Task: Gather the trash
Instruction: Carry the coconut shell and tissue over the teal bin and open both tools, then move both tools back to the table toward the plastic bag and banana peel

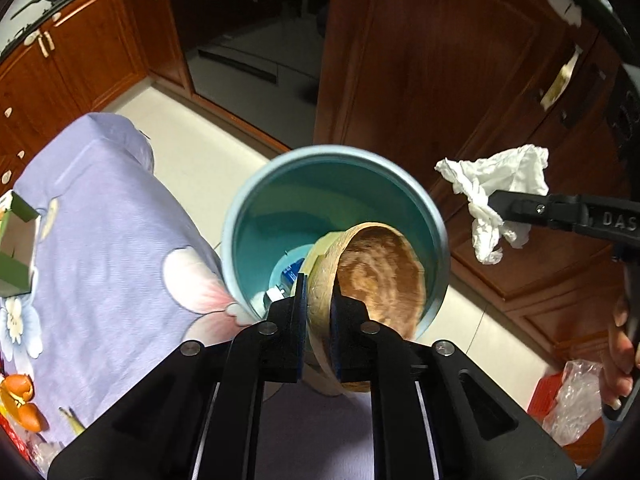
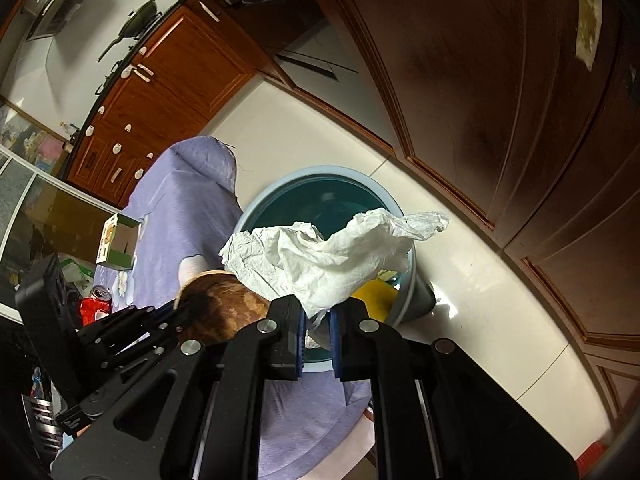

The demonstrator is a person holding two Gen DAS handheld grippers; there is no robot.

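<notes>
Beside the lilac floral tablecloth (image 1: 100,216), the round teal bin (image 1: 256,184) stands on pale floor tile. Over the bin's mouth my left gripper (image 1: 319,320) is clamped on the rim of a fibrous brown coconut-shell half (image 1: 380,276). Right of the bin, my right gripper (image 2: 318,334) pinches a crumpled white tissue (image 2: 332,252), soft and creased.

Table draped in lilac floral cloth (image 1: 112,216). Green-and-white carton (image 1: 18,248), open, at cloth's left edge. Wood cabinets (image 1: 80,52) along far wall; white floor (image 2: 460,280) between. Dark pan (image 2: 136,20) on the counter above the cabinets. Glossy black appliance door (image 1: 248,28) beside the cabinets.
</notes>
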